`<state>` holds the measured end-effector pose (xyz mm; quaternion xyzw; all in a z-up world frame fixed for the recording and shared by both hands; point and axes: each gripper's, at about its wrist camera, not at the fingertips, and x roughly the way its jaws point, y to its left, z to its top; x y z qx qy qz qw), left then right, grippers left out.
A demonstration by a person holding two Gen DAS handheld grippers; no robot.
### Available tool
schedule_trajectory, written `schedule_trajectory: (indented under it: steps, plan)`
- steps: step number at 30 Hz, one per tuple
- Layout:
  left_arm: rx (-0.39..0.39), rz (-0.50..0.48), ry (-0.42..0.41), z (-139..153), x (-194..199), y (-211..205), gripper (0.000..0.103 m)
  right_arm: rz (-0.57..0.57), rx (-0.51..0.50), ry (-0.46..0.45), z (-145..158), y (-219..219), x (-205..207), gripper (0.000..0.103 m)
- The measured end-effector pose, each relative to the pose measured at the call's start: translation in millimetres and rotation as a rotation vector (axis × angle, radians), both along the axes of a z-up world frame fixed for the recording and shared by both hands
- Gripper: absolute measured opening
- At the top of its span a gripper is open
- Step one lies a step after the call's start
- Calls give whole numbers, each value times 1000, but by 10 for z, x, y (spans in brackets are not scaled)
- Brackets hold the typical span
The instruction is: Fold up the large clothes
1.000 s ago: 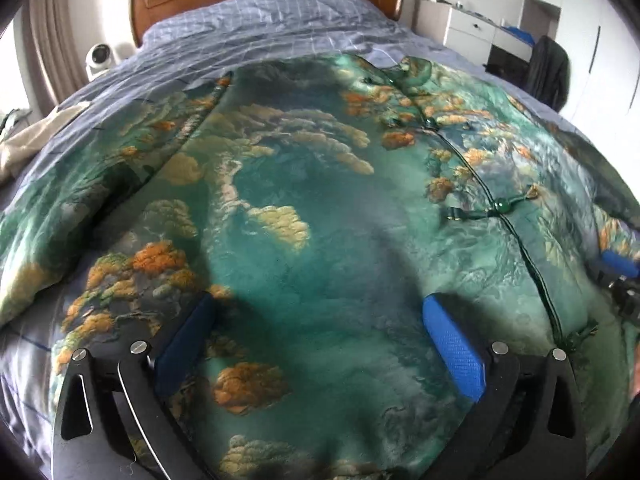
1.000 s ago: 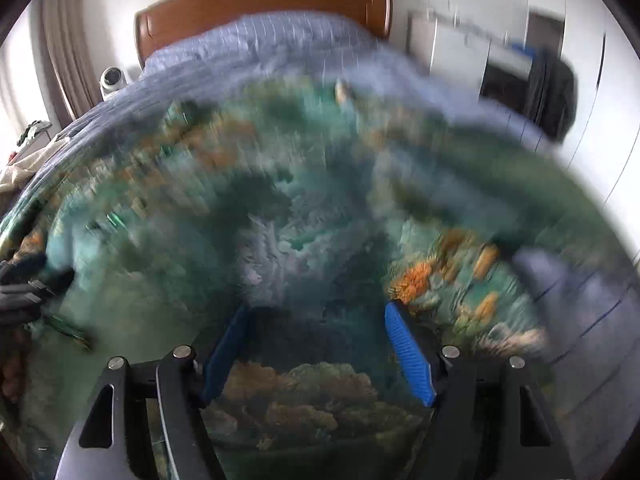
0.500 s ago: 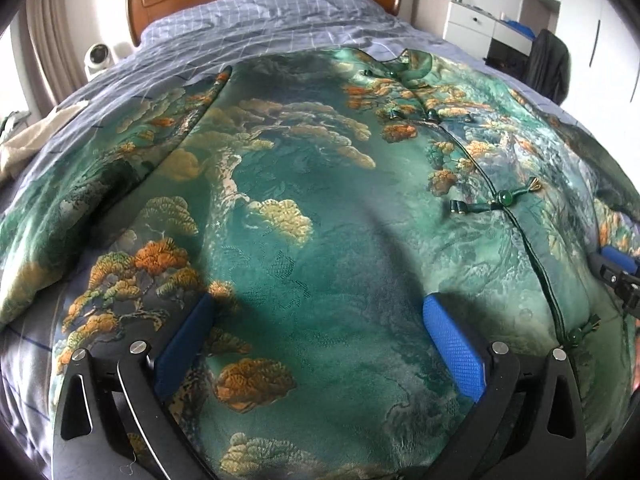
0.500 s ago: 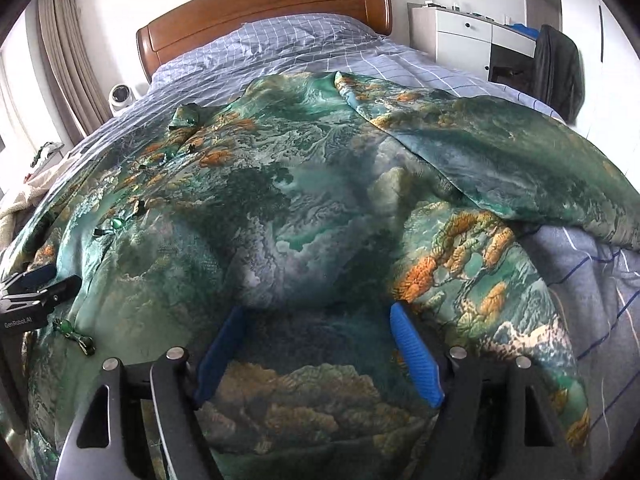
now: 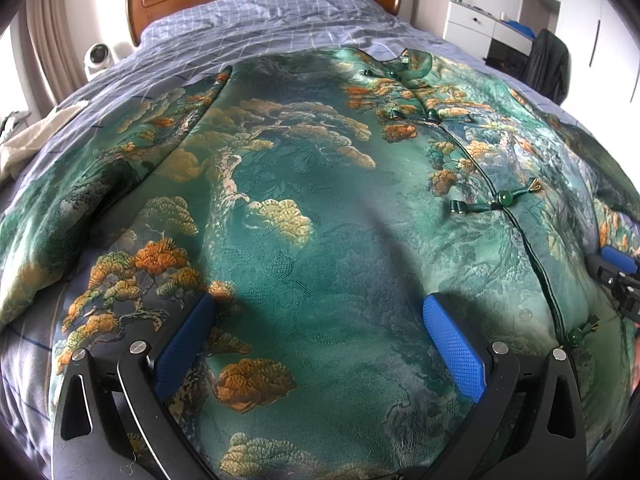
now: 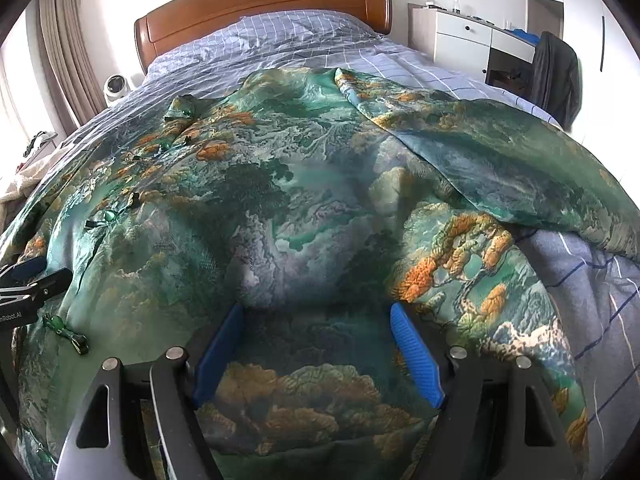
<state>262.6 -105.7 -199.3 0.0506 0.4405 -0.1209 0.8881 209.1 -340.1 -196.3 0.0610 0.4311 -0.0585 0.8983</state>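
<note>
A large green silk garment point(image 5: 320, 208) with orange and gold tree prints lies spread face up on the bed, collar point(image 5: 412, 64) toward the headboard, knot buttons point(image 5: 506, 198) down its front. My left gripper point(image 5: 320, 332) is open and empty just above its lower left part. My right gripper point(image 6: 318, 344) is open and empty above the lower right part of the garment point(image 6: 304, 200). The right sleeve point(image 6: 500, 168) lies folded across toward the right. Each gripper shows at the edge of the other's view.
The bed has a blue checked cover point(image 6: 288, 48) and a wooden headboard point(image 6: 260, 4). A white cabinet point(image 6: 460, 40) and a chair with a dark coat point(image 6: 556, 72) stand at the right. A small white fan point(image 5: 98, 56) and pale cloth point(image 5: 32, 140) are at the left.
The right wrist view was blurred with motion a second ago and is now steady. Both grippers have stayed open over the garment's lower part, barely shifting.
</note>
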Motion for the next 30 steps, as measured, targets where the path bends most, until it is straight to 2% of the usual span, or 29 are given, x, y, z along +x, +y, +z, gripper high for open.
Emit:
schedule_trajectory:
  steps: [30]
  plan:
    - [-4, 4, -5, 1, -3, -2, 103, 5, 53, -35, -4, -81, -54, 78]
